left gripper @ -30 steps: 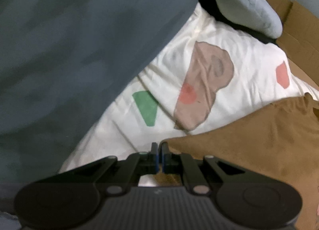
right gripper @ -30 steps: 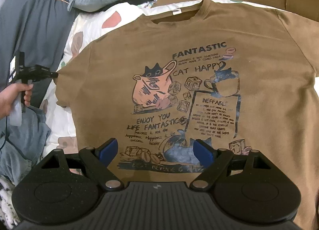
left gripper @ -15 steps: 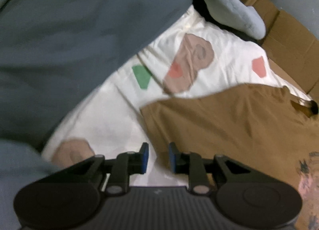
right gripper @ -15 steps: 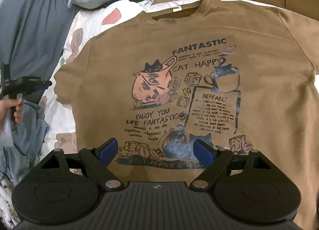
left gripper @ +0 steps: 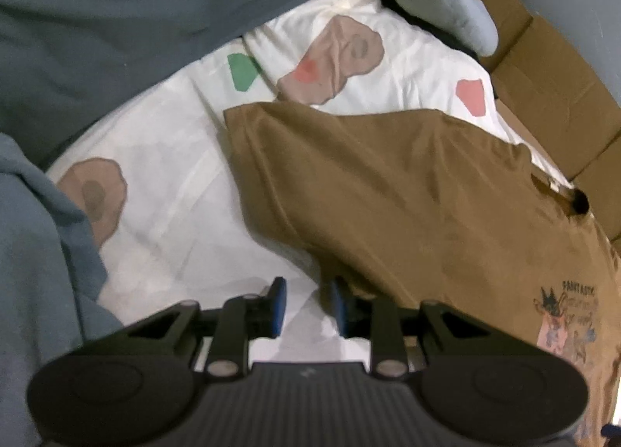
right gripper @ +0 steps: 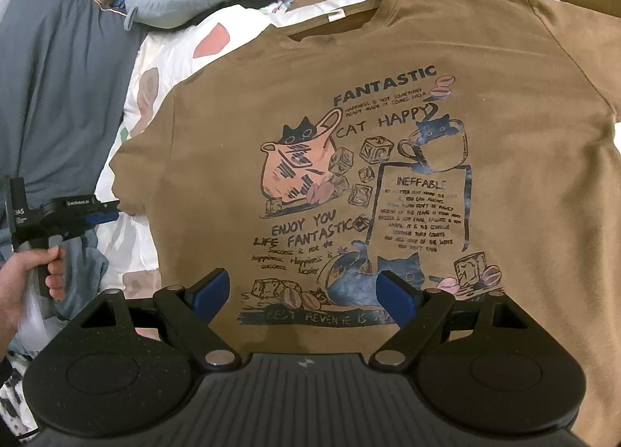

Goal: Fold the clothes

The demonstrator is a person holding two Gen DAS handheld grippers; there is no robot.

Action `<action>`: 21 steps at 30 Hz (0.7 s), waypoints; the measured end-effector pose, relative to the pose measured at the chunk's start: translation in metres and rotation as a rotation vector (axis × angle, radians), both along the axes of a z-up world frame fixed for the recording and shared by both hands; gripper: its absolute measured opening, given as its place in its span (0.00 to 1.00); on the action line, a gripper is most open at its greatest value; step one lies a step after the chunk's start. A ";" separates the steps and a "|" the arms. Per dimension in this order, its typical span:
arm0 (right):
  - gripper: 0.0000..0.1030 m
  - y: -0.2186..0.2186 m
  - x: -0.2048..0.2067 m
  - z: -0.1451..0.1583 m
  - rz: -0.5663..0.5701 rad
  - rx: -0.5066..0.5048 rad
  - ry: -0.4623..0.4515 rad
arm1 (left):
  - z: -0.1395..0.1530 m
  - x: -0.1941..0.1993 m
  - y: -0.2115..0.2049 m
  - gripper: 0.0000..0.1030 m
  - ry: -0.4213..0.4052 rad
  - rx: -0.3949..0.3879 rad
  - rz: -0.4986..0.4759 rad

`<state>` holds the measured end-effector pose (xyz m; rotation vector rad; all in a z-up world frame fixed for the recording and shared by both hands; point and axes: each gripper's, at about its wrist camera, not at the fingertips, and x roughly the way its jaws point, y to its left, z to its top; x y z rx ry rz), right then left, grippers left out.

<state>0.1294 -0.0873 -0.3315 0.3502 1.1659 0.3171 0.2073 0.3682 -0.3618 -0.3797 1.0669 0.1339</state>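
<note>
Brown t-shirt [right gripper: 388,175] lies flat, print up, across the bed [left gripper: 163,191], collar toward the far edge, sleeve on the left side spread onto the white sheet. Left gripper [left gripper: 306,307]: fingers have just been opening, now slightly apart with only sheet between them, hovering just beside the sleeve's lower edge. Right gripper [right gripper: 300,291]: fingers wide apart, empty, hanging over the hem near the bed's near edge. Risks: the left's narrow gap could pinch sheet together with the sleeve, dragging bedding into the fold. Grey garment [left gripper: 42,260] at the left edge sits close; could snag.
</note>
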 end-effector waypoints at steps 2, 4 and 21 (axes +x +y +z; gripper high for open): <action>0.84 0.000 0.000 -0.001 0.001 -0.002 0.003 | -0.002 0.002 -0.002 0.30 -0.004 -0.023 0.003; 0.84 0.000 -0.001 -0.002 0.001 -0.004 0.006 | -0.003 0.005 -0.004 0.29 -0.008 -0.052 0.006; 0.84 -0.001 -0.001 -0.006 0.005 -0.009 0.021 | -0.021 0.022 -0.017 0.34 0.067 -0.127 0.014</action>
